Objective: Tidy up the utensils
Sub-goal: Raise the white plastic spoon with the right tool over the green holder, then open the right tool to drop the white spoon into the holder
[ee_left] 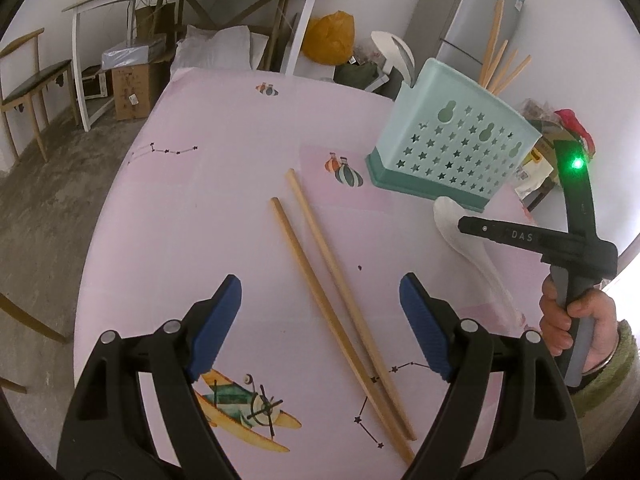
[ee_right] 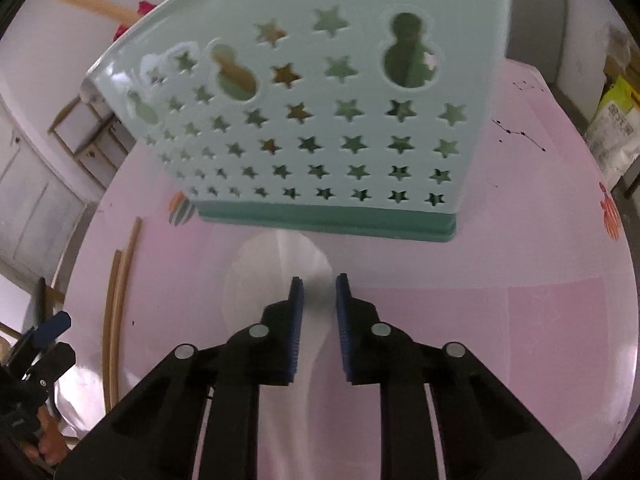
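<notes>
Left wrist view: I'm hovering my left gripper (ee_left: 320, 320) with jaws spread wide over two wooden chopsticks (ee_left: 340, 308) lying on the pink tablecloth (ee_left: 200, 220), nothing pinched. Right wrist view: I'm holding my right gripper (ee_right: 319, 300) with jaws nearly together around the white spoon (ee_right: 276, 272) handle; contact is blurred. Spoon is lying just before the teal utensil holder (ee_right: 320, 120).
</notes>
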{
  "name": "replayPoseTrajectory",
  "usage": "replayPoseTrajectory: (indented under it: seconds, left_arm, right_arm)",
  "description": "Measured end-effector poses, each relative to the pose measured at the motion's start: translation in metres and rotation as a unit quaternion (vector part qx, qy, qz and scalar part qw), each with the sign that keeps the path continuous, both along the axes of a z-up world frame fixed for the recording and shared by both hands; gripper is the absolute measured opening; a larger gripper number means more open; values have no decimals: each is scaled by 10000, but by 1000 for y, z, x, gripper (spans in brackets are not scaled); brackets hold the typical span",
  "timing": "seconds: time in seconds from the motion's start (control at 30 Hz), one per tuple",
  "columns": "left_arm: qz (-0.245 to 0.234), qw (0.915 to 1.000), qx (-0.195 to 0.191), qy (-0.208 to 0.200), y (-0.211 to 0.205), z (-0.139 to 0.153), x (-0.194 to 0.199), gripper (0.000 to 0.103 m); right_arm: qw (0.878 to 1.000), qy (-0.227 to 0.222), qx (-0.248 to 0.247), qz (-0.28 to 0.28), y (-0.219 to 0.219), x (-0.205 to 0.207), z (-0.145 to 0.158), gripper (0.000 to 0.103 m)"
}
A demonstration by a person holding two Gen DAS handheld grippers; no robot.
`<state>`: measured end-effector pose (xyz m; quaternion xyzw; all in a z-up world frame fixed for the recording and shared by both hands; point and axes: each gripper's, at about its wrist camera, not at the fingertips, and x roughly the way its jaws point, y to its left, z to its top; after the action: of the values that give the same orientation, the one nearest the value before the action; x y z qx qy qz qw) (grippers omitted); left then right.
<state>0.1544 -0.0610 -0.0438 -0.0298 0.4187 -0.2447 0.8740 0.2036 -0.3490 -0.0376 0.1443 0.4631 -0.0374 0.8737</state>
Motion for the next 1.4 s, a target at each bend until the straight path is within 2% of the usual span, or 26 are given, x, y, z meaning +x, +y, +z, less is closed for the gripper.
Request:
replayPoseTrajectory:
  seconds: [0.2, 0.37, 0.67, 0.8, 0.93, 1.0, 1.13, 1.4]
  left_arm:
    - [43, 10000, 0, 86, 3, -6, 2, 77]
    - [65, 9998, -10, 162, 6, -10, 4, 77]
    - [67, 9998, -29, 202, 8, -13, 5, 77]
    - [86, 9997, -30, 206, 8, -13, 6, 77]
    - [94, 9997, -32, 210, 8, -13, 6, 77]
    - [99, 9997, -32, 217, 8, -13, 6, 77]
    - [117, 9997, -17, 214, 7, -12, 5, 77]
    - [193, 9995, 124, 204, 9, -11, 6, 77]
  right_arm:
    - [9998, -122, 28, 148, 12, -4, 14, 5]
    - [9996, -253, 40, 144, 22, -19, 32, 2]
    - [9932, -958, -47, -655, -7, -81, 91, 2]
    - [9794, -1561, -318, -1245, -33, -109, 136, 2]
    - [9522, -2236, -850, -1898, -56, -124, 179, 2]
    - [9415, -2526, -800, -2082, -66, -123, 193, 2]
    - [9231, -3008, -694, -2291, -82, -103, 203, 2]
    - [8980, -3416, -428, -2739, -101, -45, 185, 2]
